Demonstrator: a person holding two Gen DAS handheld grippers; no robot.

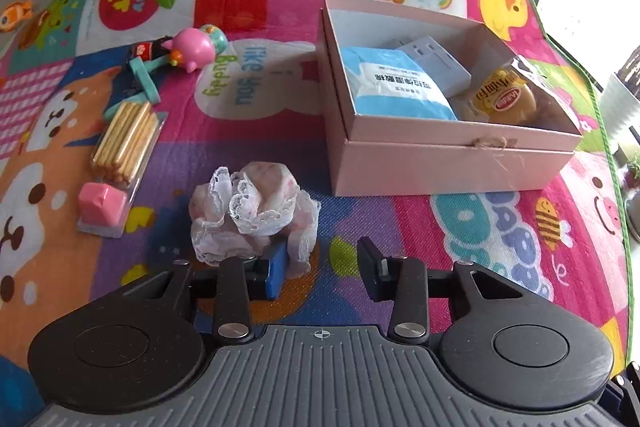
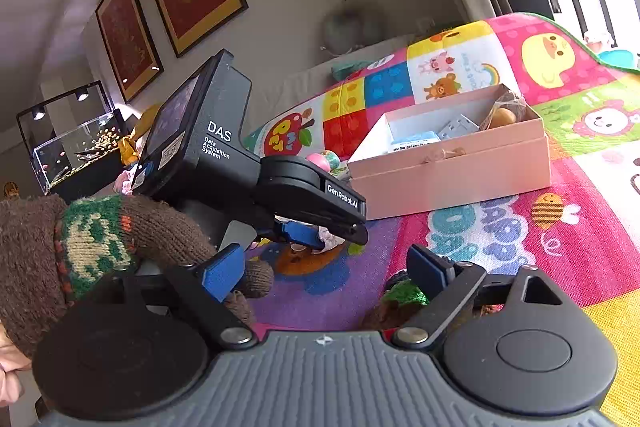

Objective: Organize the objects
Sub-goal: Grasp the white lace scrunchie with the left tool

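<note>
A crumpled white lace cloth [image 1: 250, 213] with pale pink print lies bunched on the colourful play mat [image 1: 460, 227], low in the centre of the left wrist view, its frilled edges curling outward. The left gripper [image 1: 324, 269] has its jaws spread apart; the blue-padded finger [image 1: 276, 273] touches the cloth's lower right edge, while the other finger stands clear over bare mat.

To the right of centre sits an open pink box [image 1: 452, 159] holding a blue-and-white packet [image 1: 394, 85], a small grey-white box [image 1: 438, 61] and a wrapped bun [image 1: 504, 95]. Along the left side lie a tray of biscuit sticks [image 1: 124, 139] with a pink dip cup [image 1: 102, 205] at its near end. Above them sit a pink pig toy [image 1: 192, 49], a teal rattle handle [image 1: 140, 83] and a small dark bottle [image 1: 146, 49].

In the right wrist view, the right gripper [image 2: 328, 273] is also spread wide, holding nothing, low in the frame. The left device body [image 2: 224, 155] and a brown knitted glove [image 2: 120, 239] fill the middle left and hide most of the cloth. The pink box [image 2: 460, 167] sits right of centre.
</note>
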